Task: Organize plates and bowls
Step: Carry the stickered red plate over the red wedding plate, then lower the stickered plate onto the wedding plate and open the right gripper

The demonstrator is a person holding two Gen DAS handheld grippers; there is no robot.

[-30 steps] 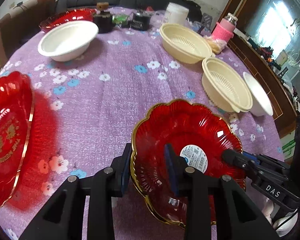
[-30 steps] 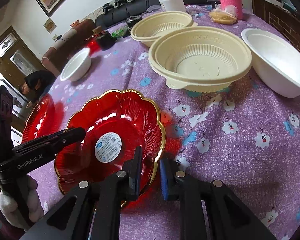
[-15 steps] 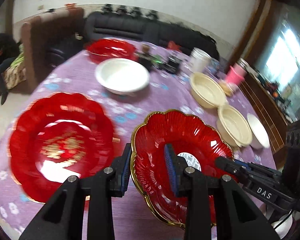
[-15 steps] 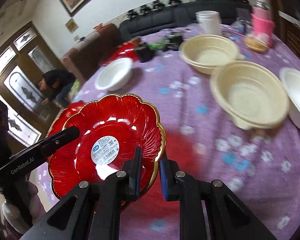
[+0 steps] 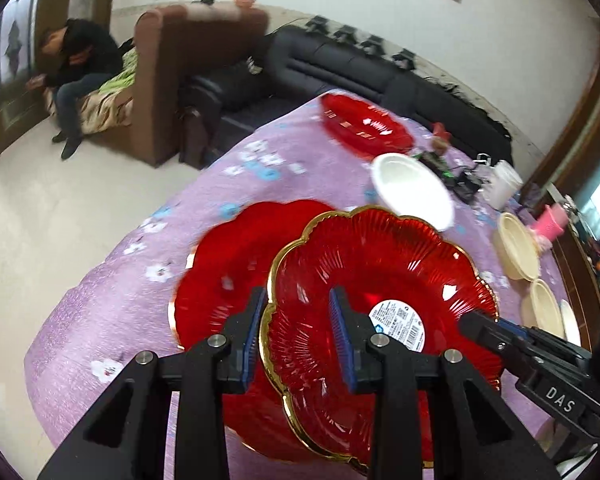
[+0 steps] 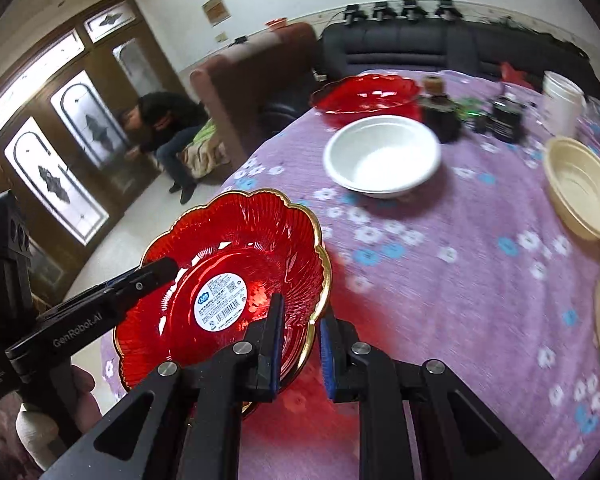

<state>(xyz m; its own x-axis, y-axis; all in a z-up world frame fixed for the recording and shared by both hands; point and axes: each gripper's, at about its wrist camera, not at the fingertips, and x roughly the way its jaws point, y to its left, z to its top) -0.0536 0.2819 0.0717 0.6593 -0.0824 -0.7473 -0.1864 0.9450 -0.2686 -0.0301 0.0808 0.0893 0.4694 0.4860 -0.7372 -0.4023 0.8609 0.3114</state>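
Both grippers hold one red scalloped plate [image 5: 384,280] with a gold rim and a white label, lifted above the table. My left gripper [image 5: 298,340] is shut on its left rim. My right gripper [image 6: 300,346] is shut on its right rim; the plate also shows in the right wrist view [image 6: 236,256]. Under it lies a second red plate [image 5: 228,276] on the purple cloth, partly hidden. A white bowl [image 6: 382,158] sits behind, and a third red plate [image 6: 366,94] stands at the far edge. Cream bowls [image 6: 580,188] stand at the right.
The round table [image 6: 440,260] has a purple flowered cloth; its left edge drops to the floor. A white cup [image 6: 562,96] and dark small items [image 6: 506,116] stand at the back. A sofa and a seated person [image 6: 164,128] are beyond.
Both grippers have carried the red plate up and to the left, from the table's middle to above the second red plate near the left edge. Both stay shut on it.
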